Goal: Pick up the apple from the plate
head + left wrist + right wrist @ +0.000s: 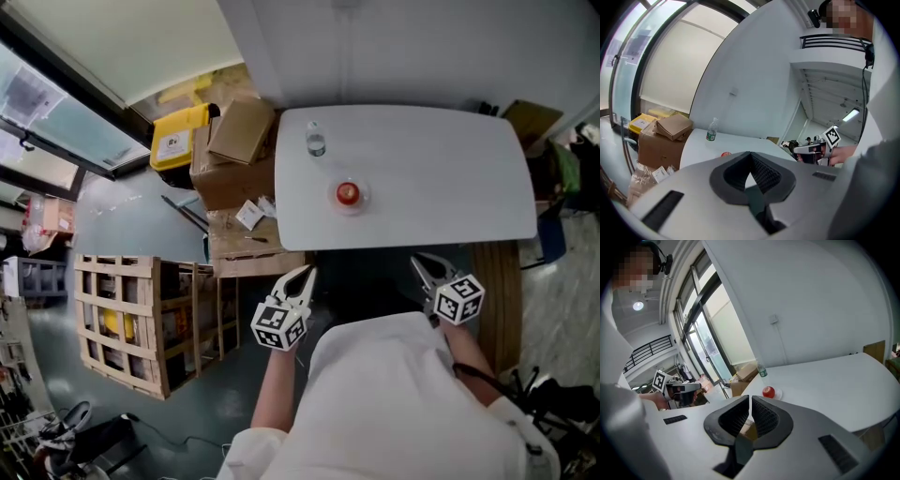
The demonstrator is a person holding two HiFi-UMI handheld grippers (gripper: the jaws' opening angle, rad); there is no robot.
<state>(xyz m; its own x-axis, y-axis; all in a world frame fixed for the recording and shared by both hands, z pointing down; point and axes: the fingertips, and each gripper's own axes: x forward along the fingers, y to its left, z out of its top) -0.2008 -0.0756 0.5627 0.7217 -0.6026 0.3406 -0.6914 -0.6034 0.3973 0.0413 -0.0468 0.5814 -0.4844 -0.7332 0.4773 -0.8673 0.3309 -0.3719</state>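
A red apple [348,193] sits on a small clear plate [360,202] near the middle of the white table [450,178]. Both grippers hover short of the table's near edge, empty. My left gripper [307,273] is at the lower left of the apple, its jaws shut. My right gripper [418,261] is at the lower right, its jaws together too. In the left gripper view only the apple's top [725,153] peeks over the shut left gripper [751,155]. The right gripper view shows the apple [768,392] on its plate [778,394] beyond the right gripper [750,400].
A clear water bottle [316,141] stands on the table's far left part. Cardboard boxes [234,141] and a yellow bin [178,136] crowd the table's left side. A wooden crate [141,319] stands at the lower left, a wooden board [497,291] by the right gripper.
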